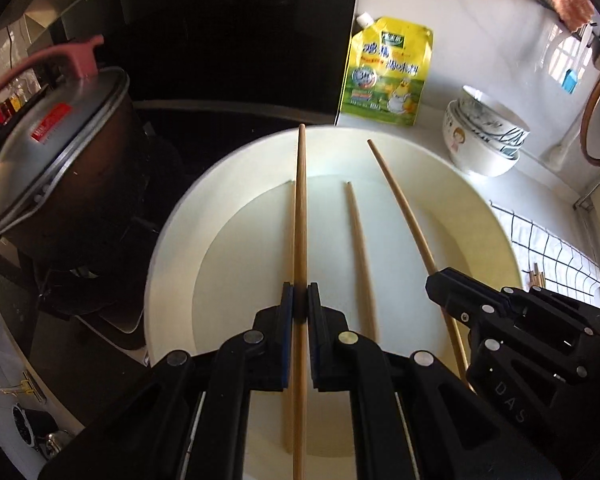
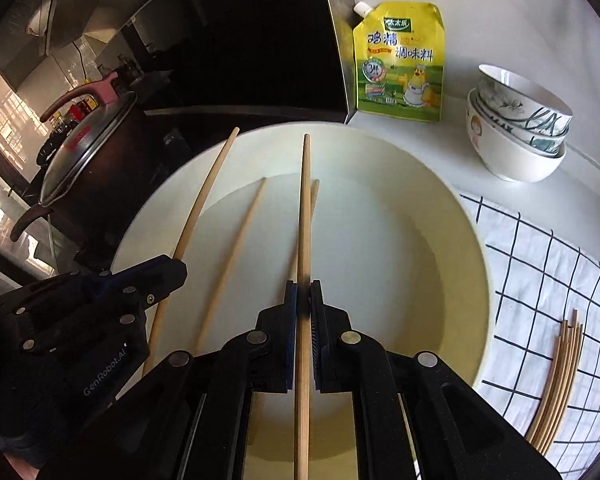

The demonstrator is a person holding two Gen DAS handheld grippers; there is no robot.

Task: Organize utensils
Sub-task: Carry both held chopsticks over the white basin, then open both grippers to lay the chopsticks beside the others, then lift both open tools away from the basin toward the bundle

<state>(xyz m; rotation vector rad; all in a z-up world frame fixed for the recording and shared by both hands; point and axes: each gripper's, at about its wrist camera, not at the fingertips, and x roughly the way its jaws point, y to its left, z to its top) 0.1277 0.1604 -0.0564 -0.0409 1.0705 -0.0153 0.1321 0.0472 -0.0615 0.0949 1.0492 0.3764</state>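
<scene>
A large cream basin [image 1: 168, 240] fills the middle of both views, and you hold both grippers above it. A dark pot [image 1: 72, 184] with a glass lid and pink handle sits at the left of the left wrist view, well above the basin's left rim in the frame. At the lower right of the right wrist view a white cloth with a black grid [image 2: 540, 264] lies just beside the basin. A stack of patterned bowls [image 2: 516, 128] stands at the upper right, and a yellow seasoning pouch [image 2: 400, 60] leans at the top centre, just beyond the basin's far rim.

Your left gripper [image 1: 300, 300] is clamped tight on one chopstick [image 1: 301, 208], which runs straight up the frame past the basin's far edge. Your right gripper [image 2: 303, 296] is likewise closed hard on a second chopstick [image 2: 305, 208], pointing up the frame the same way. In the left wrist view that second chopstick slants at centre right.

A bundle of chopsticks [image 2: 560, 380] lies on the cloth at the lower right of the right wrist view. The thinner sticks seen inside the basin could be shadows or reflections; you cannot tell which.
</scene>
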